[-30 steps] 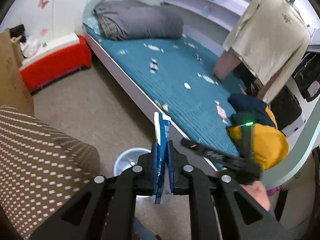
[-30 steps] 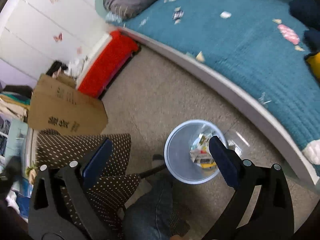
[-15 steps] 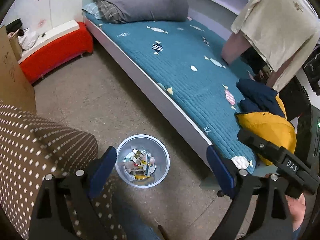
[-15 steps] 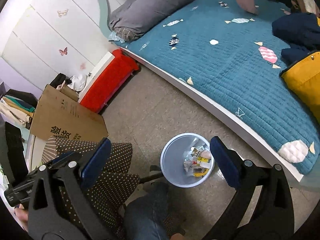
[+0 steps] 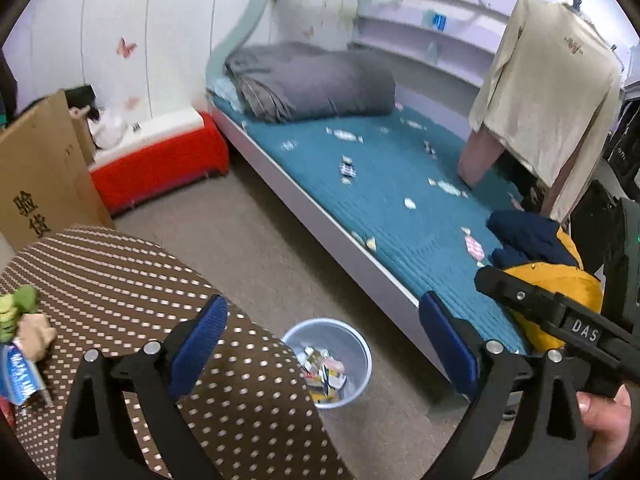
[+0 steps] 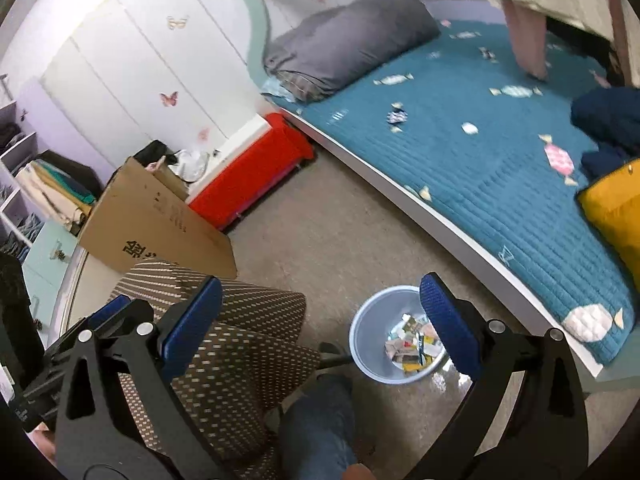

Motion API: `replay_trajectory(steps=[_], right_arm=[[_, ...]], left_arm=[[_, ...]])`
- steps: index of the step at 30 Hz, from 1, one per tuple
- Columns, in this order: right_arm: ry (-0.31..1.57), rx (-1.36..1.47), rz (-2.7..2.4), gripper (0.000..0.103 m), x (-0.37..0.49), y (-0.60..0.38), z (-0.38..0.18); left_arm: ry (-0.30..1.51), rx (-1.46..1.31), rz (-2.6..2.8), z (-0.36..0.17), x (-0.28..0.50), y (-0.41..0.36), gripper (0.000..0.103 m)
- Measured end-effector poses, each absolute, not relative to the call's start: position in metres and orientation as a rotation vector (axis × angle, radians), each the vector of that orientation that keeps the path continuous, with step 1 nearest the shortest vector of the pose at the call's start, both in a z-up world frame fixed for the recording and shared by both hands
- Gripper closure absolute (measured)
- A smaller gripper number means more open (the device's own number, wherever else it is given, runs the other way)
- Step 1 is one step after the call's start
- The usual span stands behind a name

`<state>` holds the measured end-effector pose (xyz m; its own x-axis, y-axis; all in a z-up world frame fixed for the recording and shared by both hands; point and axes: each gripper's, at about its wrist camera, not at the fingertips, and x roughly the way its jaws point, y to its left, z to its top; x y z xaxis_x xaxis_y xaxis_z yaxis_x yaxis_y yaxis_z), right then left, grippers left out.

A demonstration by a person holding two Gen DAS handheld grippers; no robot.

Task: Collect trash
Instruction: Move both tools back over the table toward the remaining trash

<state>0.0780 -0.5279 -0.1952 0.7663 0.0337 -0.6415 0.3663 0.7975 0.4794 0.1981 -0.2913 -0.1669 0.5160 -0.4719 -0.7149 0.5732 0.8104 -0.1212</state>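
Trash bin (image 5: 327,360) below empty jaws

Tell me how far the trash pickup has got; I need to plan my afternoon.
Done: the pale blue plastic bin on the floor holds a heap of wrappers and packets. In hand: nothing. The left gripper has just been opening its jaws, nothing between them; the right gripper is open and empty too. Left: a blue and white packet and crumpled scraps on the brown dotted tablecloth.
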Motion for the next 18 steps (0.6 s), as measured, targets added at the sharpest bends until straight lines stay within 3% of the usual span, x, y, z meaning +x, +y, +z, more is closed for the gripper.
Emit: replay_trajectory(steps=[18], right_arm=[[0.61,0.444,0.021,0.006,0.093,-0.417,-0.124]], left_arm=[[0.663,0.032,-0.527,-0.115,0.157,-0.179,0.007]])
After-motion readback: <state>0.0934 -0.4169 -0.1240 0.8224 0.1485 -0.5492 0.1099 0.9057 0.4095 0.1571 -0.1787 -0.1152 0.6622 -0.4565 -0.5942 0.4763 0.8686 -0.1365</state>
